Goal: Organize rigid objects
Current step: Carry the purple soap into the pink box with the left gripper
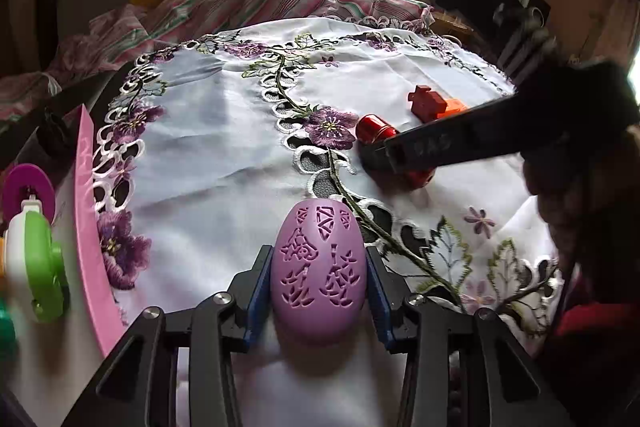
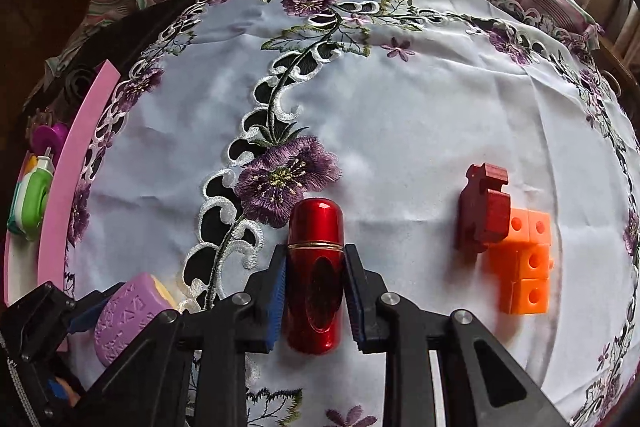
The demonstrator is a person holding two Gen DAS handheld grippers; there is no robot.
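— Rigid objects are the job: which ones are in hand?

— Two. The left gripper (image 1: 318, 283) is clamped on a purple egg-shaped case (image 1: 318, 267) with cut-out patterns, its blue pads pressing both flanks. The right gripper (image 2: 315, 291) brackets a red metal capsule (image 2: 316, 275), pads against or just beside its sides; I judge it gripped, though I cannot tell if it is lifted off the embroidered tablecloth (image 2: 400, 115).

— So which step is this?

— Pick-up of both pieces, I'd say, with delivery not yet made. A pink tray (image 1: 90, 219) sits at the left edge of the surface, already holding a green-and-white gadget (image 1: 38, 259) and a magenta disc (image 1: 26, 187). That looks like the collecting place.

— And what does the next move call for?

— Probably carrying the case leftward over the pink rim, and setting it down clear of the gadget. The capsule is round and glossy, so it could slip or roll; a firm squeeze helps.

— Anything left over?

— A dark red wooden block (image 2: 482, 207) and an orange cube piece (image 2: 524, 263), touching each other, lie well to the right of the capsule.
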